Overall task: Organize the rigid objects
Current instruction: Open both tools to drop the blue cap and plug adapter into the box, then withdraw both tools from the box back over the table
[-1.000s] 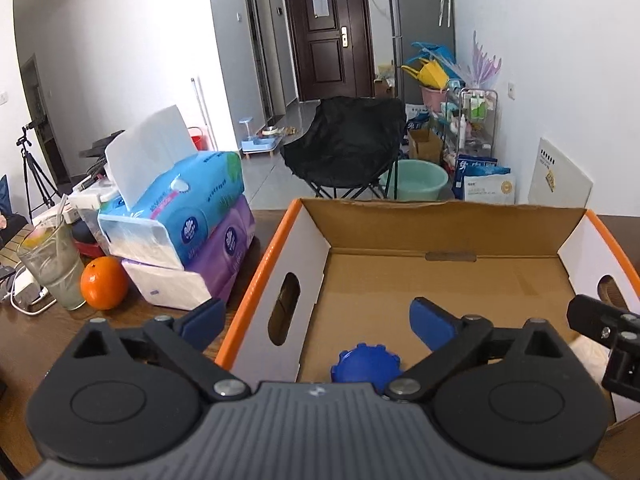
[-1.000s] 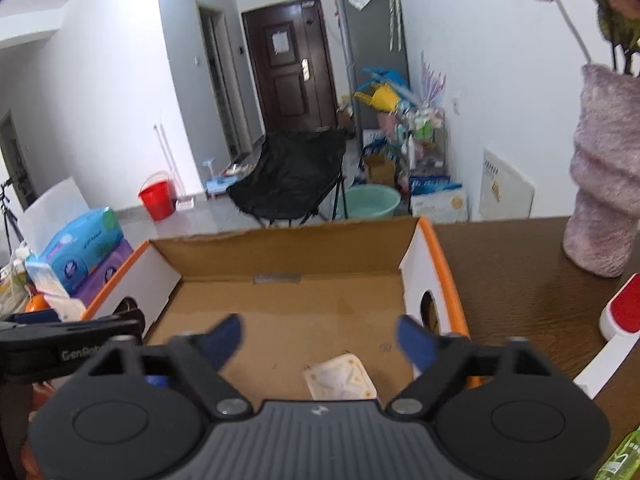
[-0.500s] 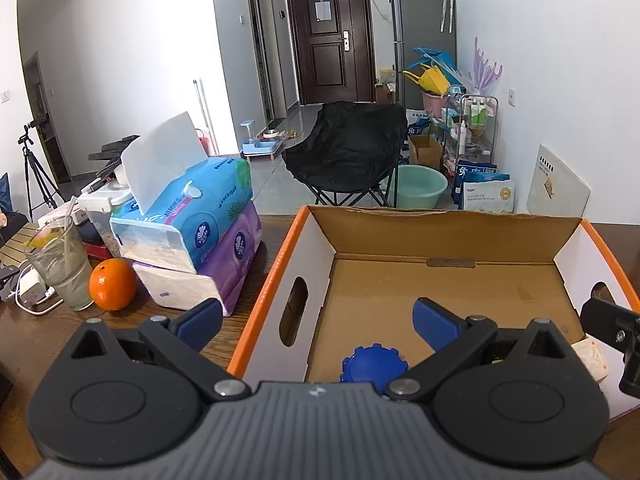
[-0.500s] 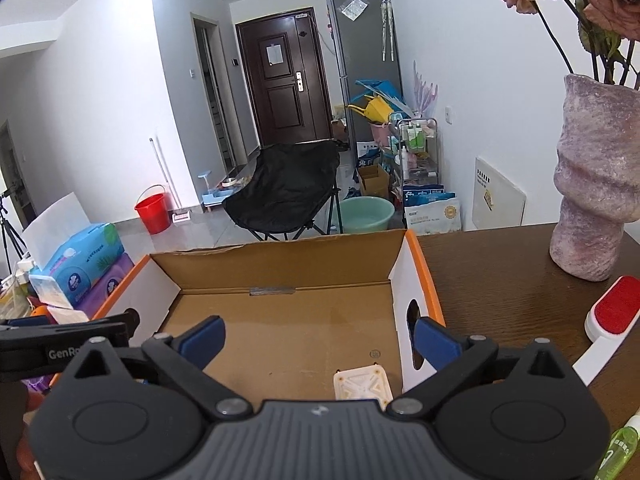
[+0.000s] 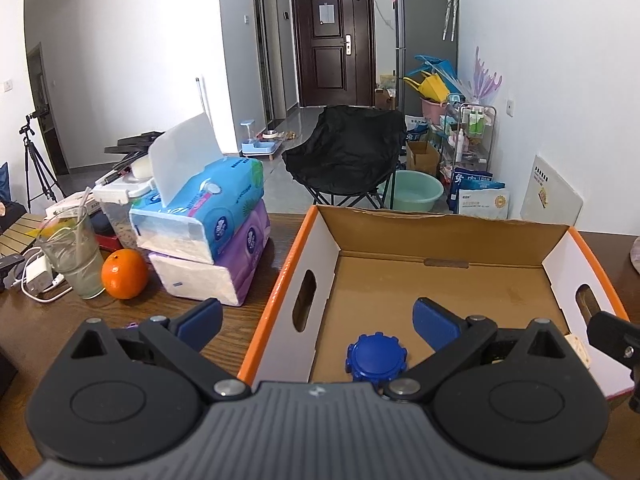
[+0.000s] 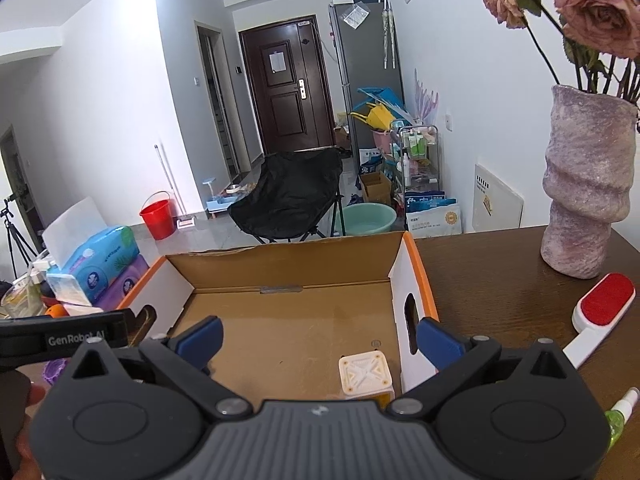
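Left gripper (image 5: pixel 316 316), released: its blue fingers (image 5: pixel 434 320) stand wide apart with nothing pressed between them, one outside the left wall of the cardboard box (image 5: pixel 440 236) and one inside it. Right gripper (image 6: pixel 318 338), likewise released, its jaws spread across the box's right wall and gripping nothing. Blue ridged cap (image 5: pixel 376 356), lying on the box floor near the front left corner, just ahead of the left gripper and clear of its fingers. Cream cube (image 6: pixel 365 374), standing on the box floor in the front right corner, just beside the white right wall with its hand slot. The box sits on a dark wooden table (image 6: pixel 500 280), open at the top, edges orange. Off its left side, toward the table's left edge: stacked tissue packs (image 5: pixel 212 236), an orange (image 5: pixel 124 274) and a glass (image 5: pixel 72 252). Off its right side: a mauve vase (image 6: pixel 588 184) of roses near the far edge, and a lint brush (image 6: pixel 596 316) with a red pad near the right edge
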A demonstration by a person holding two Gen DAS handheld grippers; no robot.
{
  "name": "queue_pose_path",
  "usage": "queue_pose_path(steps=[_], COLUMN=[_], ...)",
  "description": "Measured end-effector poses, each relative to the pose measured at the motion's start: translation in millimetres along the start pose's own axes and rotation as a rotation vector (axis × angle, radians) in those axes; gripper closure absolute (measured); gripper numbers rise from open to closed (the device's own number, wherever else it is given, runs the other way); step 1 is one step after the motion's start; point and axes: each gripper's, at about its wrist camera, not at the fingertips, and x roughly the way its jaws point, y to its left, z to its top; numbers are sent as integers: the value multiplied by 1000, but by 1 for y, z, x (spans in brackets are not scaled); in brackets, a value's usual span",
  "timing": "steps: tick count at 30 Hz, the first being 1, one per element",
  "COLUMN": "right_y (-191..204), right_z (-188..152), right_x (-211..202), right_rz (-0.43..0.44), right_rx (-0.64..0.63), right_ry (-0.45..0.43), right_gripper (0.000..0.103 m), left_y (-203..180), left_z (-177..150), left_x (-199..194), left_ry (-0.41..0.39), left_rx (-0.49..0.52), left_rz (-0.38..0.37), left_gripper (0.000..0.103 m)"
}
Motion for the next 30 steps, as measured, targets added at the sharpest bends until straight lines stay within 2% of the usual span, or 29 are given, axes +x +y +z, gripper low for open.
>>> queue_pose_path(steps=[12,20,30], right_y=[0,-2,-3], right_z=[-22,-40,-66], right_x=[-56,-93,-132], right_rz=[22,21,16], right_rx=[-30,-54,-79], right_ry=[-39,-62,-56], right_gripper=[0,0,0], left_y=[22,34,44], left_z=[-13,-34,-61], left_x=[-36,-70,-113], left_ry=[-19,-30,-61], left_rx=[-15,-16,1], left_rz=[-12,-44,-45], left_gripper=[0,0,0])
